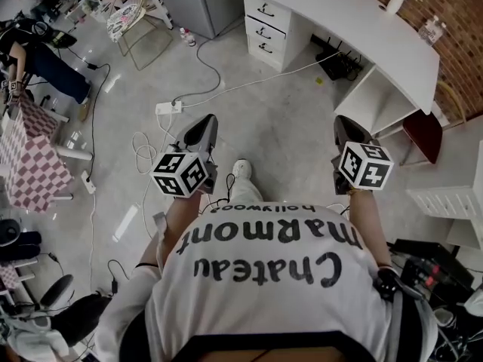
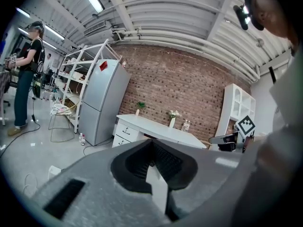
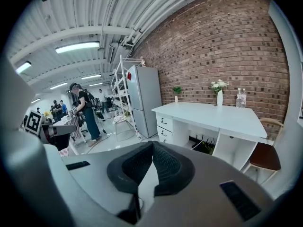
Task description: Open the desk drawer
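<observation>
A white desk (image 1: 355, 21) stands against the brick wall, a few steps ahead of me. Its stack of three drawers (image 1: 266, 27) is at the desk's left end, all closed, each with a dark handle. The drawers (image 2: 124, 135) also show small in the left gripper view, and the same drawers (image 3: 164, 126) in the right gripper view. My left gripper (image 1: 205, 123) and right gripper (image 1: 346, 123) are held out side by side above the floor, well short of the desk. The left gripper (image 2: 152, 141) is shut on nothing, and so is the right gripper (image 3: 152, 143).
A power strip (image 1: 167, 108) and loose cables lie on the floor between me and the desk. A grey fridge (image 2: 102, 100) stands left of the desk, a wire chair (image 1: 132, 17) beside it. A red stool (image 1: 424, 134) sits under the desk's right end. A person (image 1: 38, 59) stands far left.
</observation>
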Action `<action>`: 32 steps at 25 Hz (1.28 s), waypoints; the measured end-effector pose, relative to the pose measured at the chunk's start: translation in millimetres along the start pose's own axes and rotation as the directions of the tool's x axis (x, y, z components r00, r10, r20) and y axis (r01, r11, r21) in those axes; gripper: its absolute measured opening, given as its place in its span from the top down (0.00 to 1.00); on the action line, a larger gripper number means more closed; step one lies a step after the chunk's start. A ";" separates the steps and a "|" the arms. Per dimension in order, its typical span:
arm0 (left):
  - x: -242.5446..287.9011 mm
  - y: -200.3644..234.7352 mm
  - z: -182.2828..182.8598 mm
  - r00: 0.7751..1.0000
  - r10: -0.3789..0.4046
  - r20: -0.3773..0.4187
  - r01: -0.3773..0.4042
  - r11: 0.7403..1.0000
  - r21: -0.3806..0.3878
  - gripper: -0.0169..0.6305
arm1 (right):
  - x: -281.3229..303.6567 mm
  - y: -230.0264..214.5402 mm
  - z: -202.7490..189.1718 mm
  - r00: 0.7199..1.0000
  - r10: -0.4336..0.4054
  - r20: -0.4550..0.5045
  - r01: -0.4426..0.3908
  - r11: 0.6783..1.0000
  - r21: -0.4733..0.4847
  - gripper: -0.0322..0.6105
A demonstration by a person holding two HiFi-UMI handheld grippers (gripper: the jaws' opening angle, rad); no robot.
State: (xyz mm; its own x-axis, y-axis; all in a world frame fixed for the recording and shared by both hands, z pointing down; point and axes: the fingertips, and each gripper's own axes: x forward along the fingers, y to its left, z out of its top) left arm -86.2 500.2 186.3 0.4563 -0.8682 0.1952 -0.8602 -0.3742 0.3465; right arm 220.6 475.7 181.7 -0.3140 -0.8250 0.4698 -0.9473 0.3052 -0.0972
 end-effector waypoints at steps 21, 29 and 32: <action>129.1 164.0 119.3 0.999 -0.025 0.048 0.020 0.995 0.101 0.95 | 203.6 47.2 118.3 1.000 -0.011 0.011 0.012 0.996 -0.085 0.93; 154.6 202.7 125.2 0.999 -0.030 0.024 0.027 0.995 0.101 0.95 | 238.0 51.4 131.9 0.999 -0.051 0.014 0.052 0.994 -0.091 0.93; 164.8 208.5 121.4 1.000 -0.027 0.000 0.027 0.996 0.091 0.95 | 245.5 46.8 125.3 0.998 -0.060 -0.014 0.058 0.996 -0.071 0.93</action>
State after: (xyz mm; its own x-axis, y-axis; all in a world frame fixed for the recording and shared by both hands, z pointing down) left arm -218.1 239.5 179.3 0.4798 -0.8574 0.1860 -0.8645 -0.4257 0.2672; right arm 91.3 227.8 182.6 -0.2561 -0.8350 0.4870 -0.9571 0.2897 -0.0066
